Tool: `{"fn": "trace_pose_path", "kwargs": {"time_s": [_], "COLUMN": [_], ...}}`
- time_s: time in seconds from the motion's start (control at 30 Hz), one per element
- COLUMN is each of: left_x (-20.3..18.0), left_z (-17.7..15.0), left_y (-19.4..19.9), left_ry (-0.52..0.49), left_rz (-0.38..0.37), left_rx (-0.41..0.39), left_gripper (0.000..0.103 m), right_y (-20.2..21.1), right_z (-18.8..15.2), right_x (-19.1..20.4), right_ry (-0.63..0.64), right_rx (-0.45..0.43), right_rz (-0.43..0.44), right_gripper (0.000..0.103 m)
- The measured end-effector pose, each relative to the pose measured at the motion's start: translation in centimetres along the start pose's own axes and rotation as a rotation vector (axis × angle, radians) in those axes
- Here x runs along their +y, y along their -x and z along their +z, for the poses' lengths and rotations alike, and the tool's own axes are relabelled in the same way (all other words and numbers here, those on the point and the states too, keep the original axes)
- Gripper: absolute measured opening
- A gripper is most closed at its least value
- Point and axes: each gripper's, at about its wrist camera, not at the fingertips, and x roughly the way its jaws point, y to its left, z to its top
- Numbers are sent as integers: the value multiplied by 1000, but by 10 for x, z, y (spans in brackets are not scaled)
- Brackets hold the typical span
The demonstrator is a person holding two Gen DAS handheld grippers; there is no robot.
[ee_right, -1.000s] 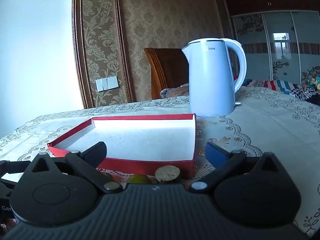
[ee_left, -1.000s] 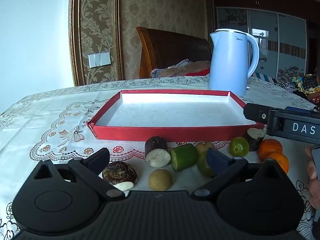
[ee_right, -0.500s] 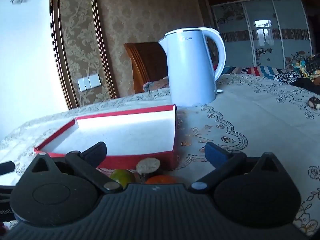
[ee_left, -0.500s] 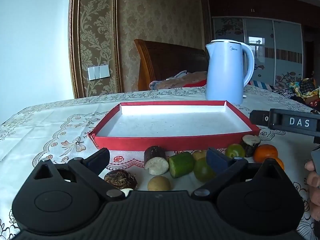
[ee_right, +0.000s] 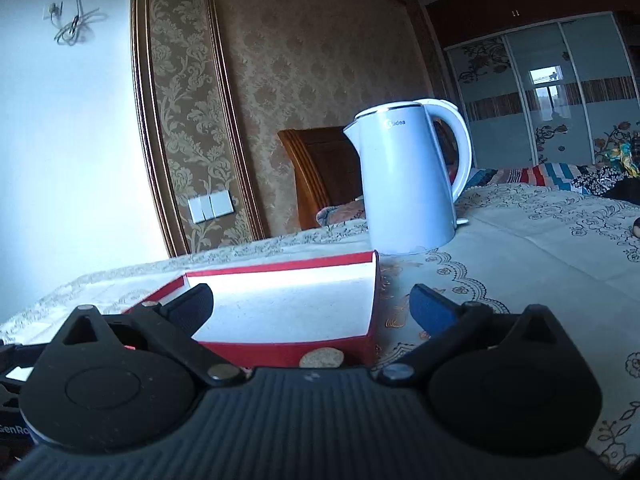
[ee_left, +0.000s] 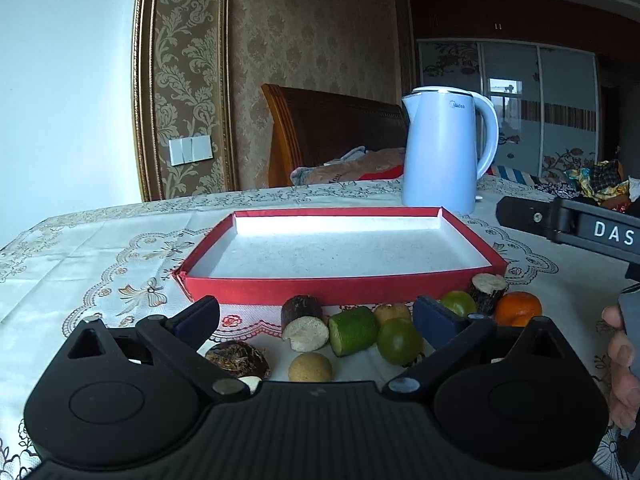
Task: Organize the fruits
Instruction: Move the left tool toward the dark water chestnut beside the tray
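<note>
A shallow red tray [ee_left: 328, 282] with a white floor lies on the tablecloth. In front of it sit several fruits: a dark sugarcane piece [ee_left: 304, 320], a cucumber chunk [ee_left: 354, 330], a green citrus [ee_left: 399, 341], a round tan fruit [ee_left: 310, 368], a brown taro [ee_left: 237, 358], a second cane stub [ee_left: 487, 286] and an orange [ee_left: 518, 307]. My left gripper [ee_left: 316, 316] hovers open just before them, holding nothing. My right gripper [ee_right: 312, 306] is open over the tray's near right corner [ee_right: 360, 346], with a cane stub [ee_right: 322, 358] peeking below; its body [ee_left: 568, 224] shows in the left wrist view.
A pale blue kettle [ee_left: 444, 152] stands behind the tray's far right corner. A wooden chair [ee_left: 332, 128] with cloth on it is beyond the table. A person's hand [ee_left: 620, 364] is at the right edge. Bare tablecloth [ee_right: 520, 260] stretches right of the tray.
The left gripper has drawn back and risen, so the tray and fruits look smaller. The right gripper has swung and lifted; the green citrus and orange have dropped out of its view.
</note>
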Motion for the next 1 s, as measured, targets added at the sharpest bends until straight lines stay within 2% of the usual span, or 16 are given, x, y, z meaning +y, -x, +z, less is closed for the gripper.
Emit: {"fn": "trace_pose_path", "kwargs": {"time_s": [0.07,0.13,0.2,0.27,0.33,0.43,0.5,0.57,0.67,0.83,1.0], "left_x": [4,8,14,20,26,33,39,45,54,63,54], "left_z": [0,2,1,-1,2,4,4,3,-2,-8,-3], "left_y": [-1,-1,3,11,17,24,29,35,45,46,28], "left_ry": [15,10,3,4,19,49,68,73,91,117,91], "left_rz": [25,82,119,108,89,77,72,102,148,139,158], "left_rx": [9,32,37,39,46,54,68,95,100,146,174], "left_gripper": [103,103,103,103,103,103,103,103,103,103,103], "right_y": [-5,-4,0,3,7,14,11,5,5,3,2], "right_z": [3,3,5,8,10,13,11,5,-1,-6,-7], "right_x": [-3,-3,2,12,16,11,7,7,2,-6,-9], "right_ry": [-8,1,68,173,218,144,110,132,111,65,47], "right_rx": [59,65,57,78,90,106,164,220,228,252,260], "right_rz": [22,3,-18,-57,-49,42,75,61,61,86,86], "right_gripper": [103,103,103,103,103,103,103,103,103,103,103]}}
